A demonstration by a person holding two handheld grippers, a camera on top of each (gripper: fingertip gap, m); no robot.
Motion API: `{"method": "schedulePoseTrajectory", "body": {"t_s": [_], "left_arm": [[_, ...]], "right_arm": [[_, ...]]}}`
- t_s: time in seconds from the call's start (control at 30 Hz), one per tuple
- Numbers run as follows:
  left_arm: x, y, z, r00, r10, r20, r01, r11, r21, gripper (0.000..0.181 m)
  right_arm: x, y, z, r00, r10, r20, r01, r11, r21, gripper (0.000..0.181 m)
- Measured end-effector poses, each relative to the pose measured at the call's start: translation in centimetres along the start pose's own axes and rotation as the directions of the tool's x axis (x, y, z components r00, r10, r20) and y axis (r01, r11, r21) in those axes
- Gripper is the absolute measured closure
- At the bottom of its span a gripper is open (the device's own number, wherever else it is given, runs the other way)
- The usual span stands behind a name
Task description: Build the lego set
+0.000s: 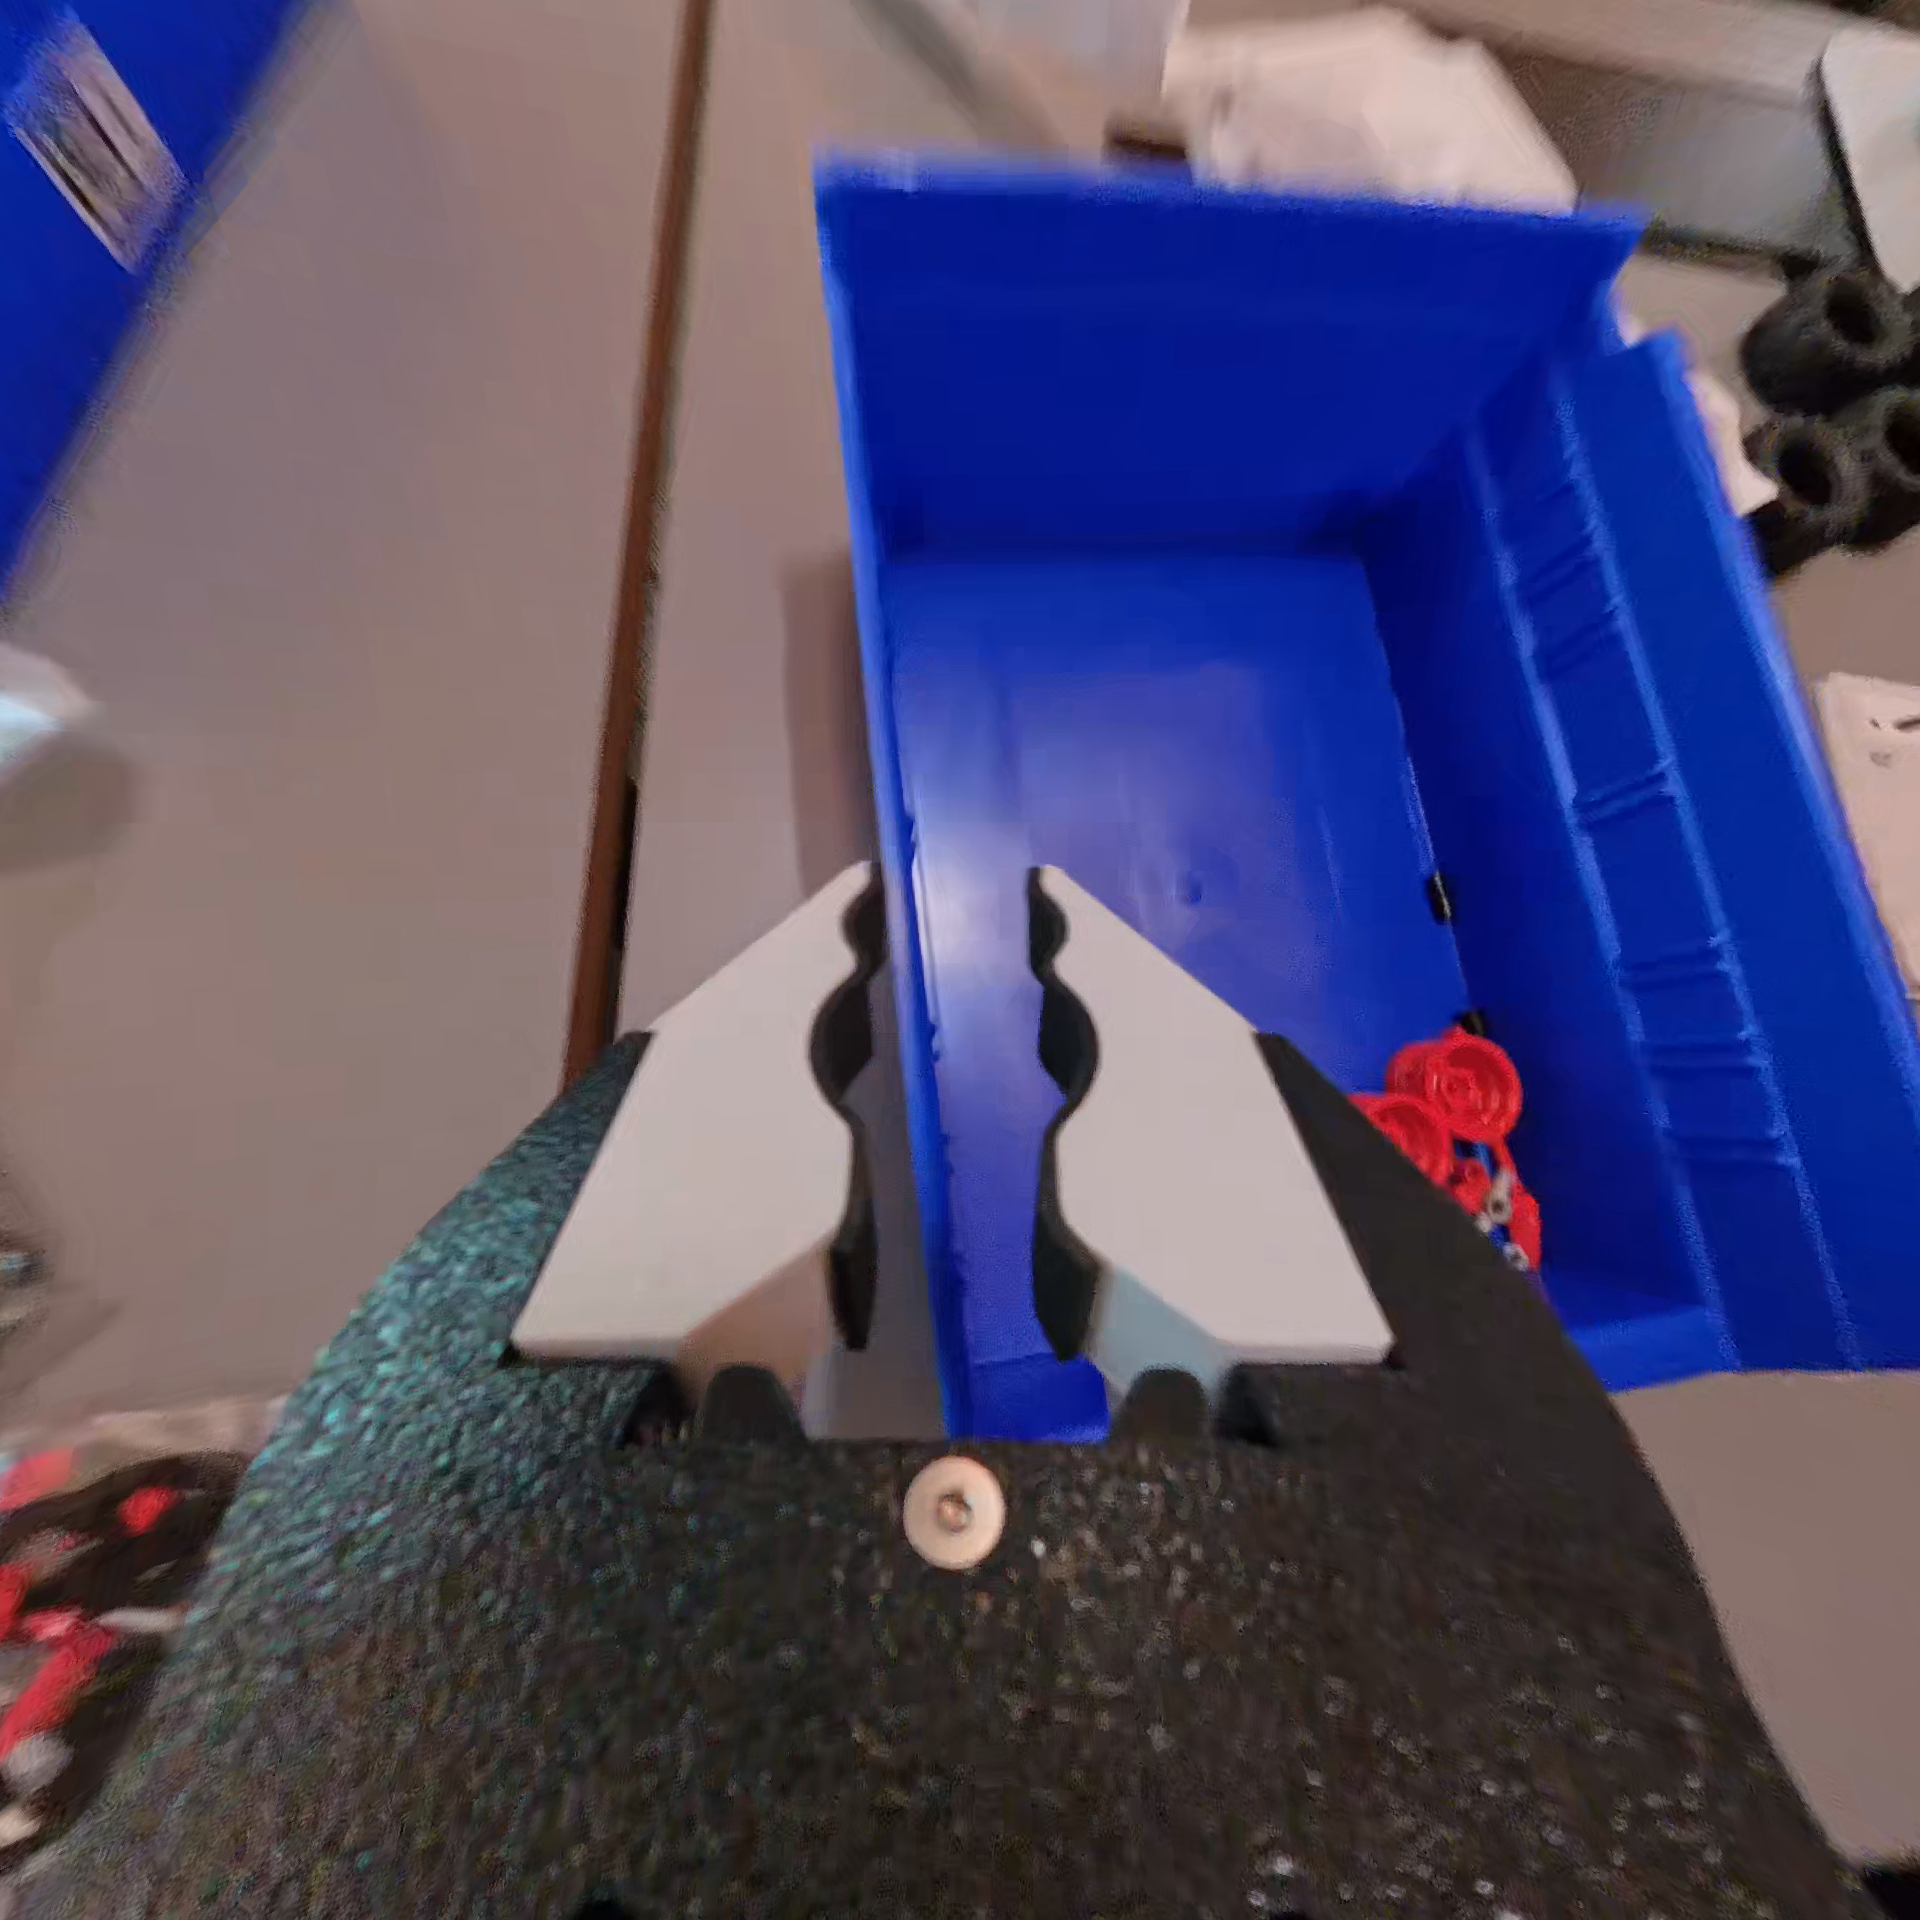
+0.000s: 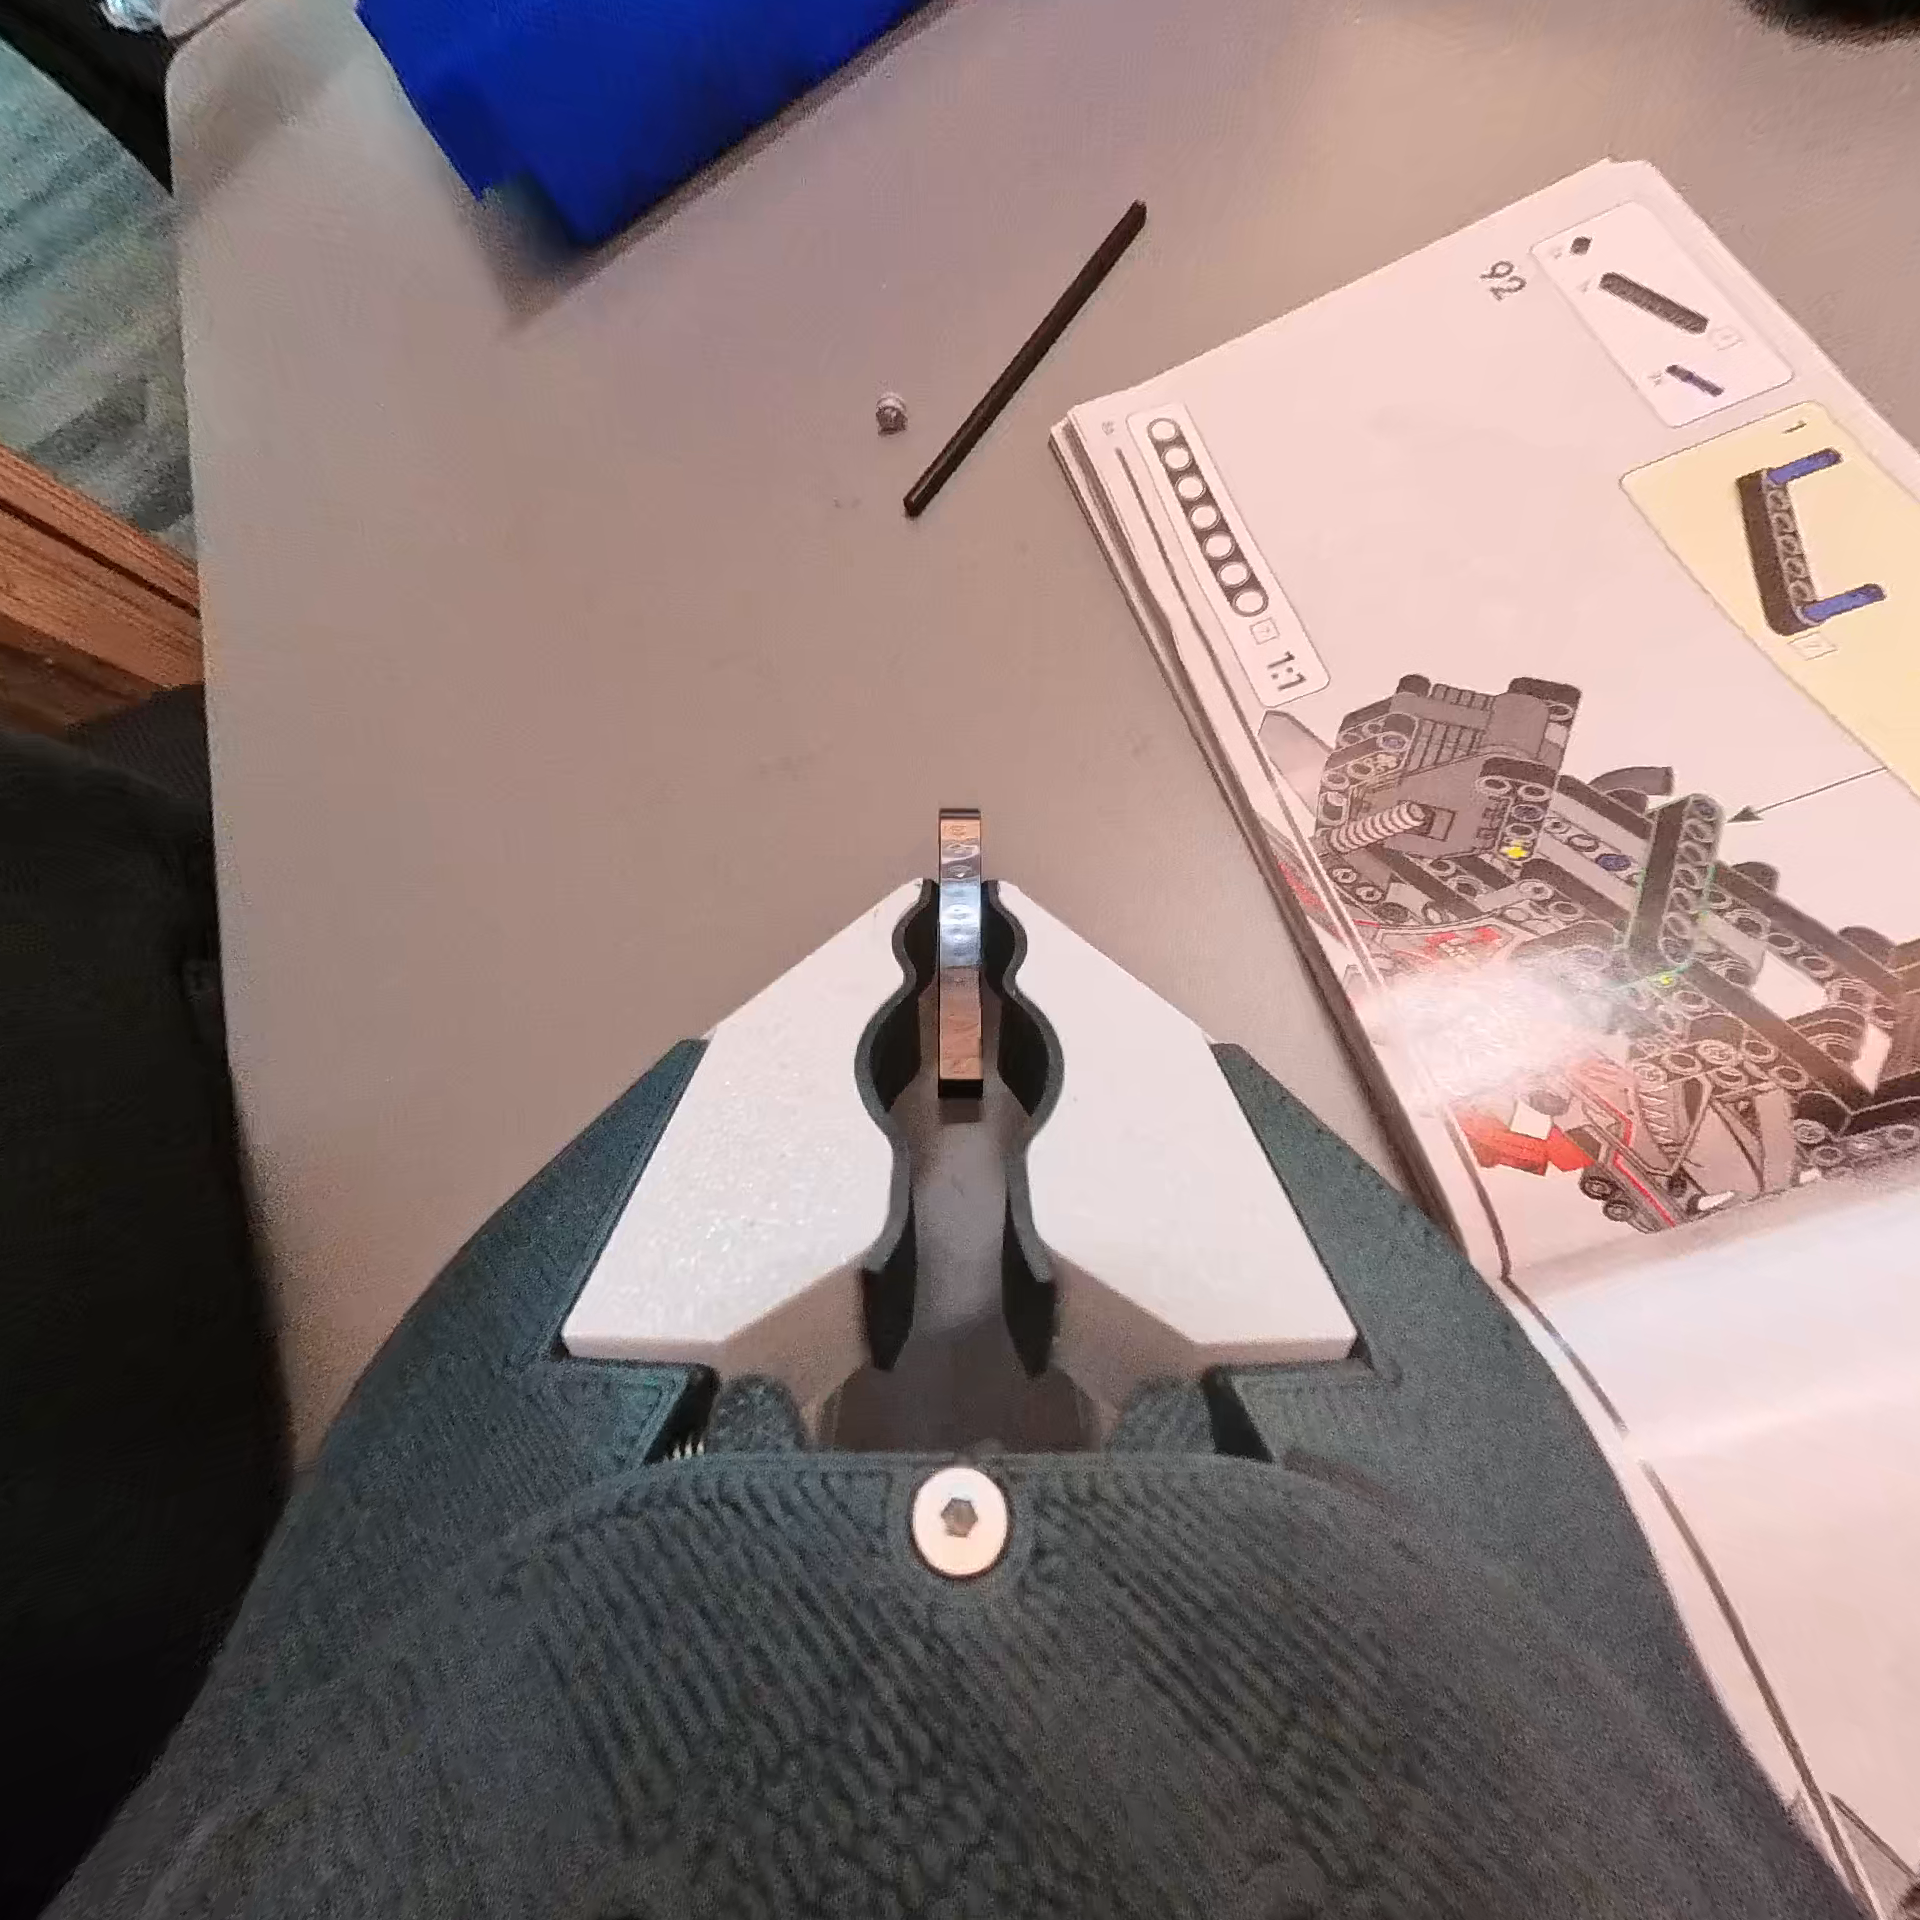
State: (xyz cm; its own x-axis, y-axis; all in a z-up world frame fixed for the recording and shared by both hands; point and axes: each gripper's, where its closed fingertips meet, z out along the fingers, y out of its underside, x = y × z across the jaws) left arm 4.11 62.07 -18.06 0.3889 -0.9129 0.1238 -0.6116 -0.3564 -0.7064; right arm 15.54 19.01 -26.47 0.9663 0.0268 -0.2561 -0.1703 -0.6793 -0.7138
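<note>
In the left wrist view my left gripper (image 1: pixel 956 883) is open and empty; its fingers straddle the left wall of a blue plastic bin (image 1: pixel 1143 436). Several red round lego parts (image 1: pixel 1455 1122) lie in the bin's near right corner. In the right wrist view my right gripper (image 2: pixel 958 883) is shut on a black lego beam (image 2: pixel 959 935), held on edge just above the grey table (image 2: pixel 623 727). A long black axle (image 2: pixel 1023 358) and a small grey bush (image 2: pixel 891 412) lie on the table ahead. The open instruction booklet (image 2: pixel 1507 675) lies to the right.
A second blue bin (image 1: pixel 94 208) stands at far left, and a blue bin (image 2: pixel 623 94) shows at the top of the right wrist view. Black tyres (image 1: pixel 1849 416) sit at the right. Loose red and black parts (image 1: pixel 73 1558) lie at lower left. A brown seam (image 1: pixel 644 520) divides two tabletops. My right gripper's tips are some 15 cm from the long black axle (image 2: pixel 1023 358).
</note>
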Motion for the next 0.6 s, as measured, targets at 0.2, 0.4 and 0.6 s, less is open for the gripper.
{"method": "schedulePoseTrajectory", "body": {"t_s": [0.2,0.4,0.6], "left_arm": [[15.9,-3.9,-4.9,0.811,0.583,0.060,-0.575,0.772,0.270,0.160],[36.9,7.2,-1.8,0.352,0.840,-0.413,-0.749,0.517,0.415,0.157],[41.8,14.2,3.8,0.130,0.798,-0.589,-0.806,0.431,0.406,0.157]], "right_arm": [[0.2,1.0,0.2,0.999,-0.049,-0.004,0.049,0.998,-0.030,0.162],[0.6,1.5,-1.8,0.979,-0.186,-0.081,0.185,0.983,-0.020,0.160],[-0.6,2.0,-2.2,0.951,-0.299,-0.081,0.303,0.953,0.030,0.166]]}}
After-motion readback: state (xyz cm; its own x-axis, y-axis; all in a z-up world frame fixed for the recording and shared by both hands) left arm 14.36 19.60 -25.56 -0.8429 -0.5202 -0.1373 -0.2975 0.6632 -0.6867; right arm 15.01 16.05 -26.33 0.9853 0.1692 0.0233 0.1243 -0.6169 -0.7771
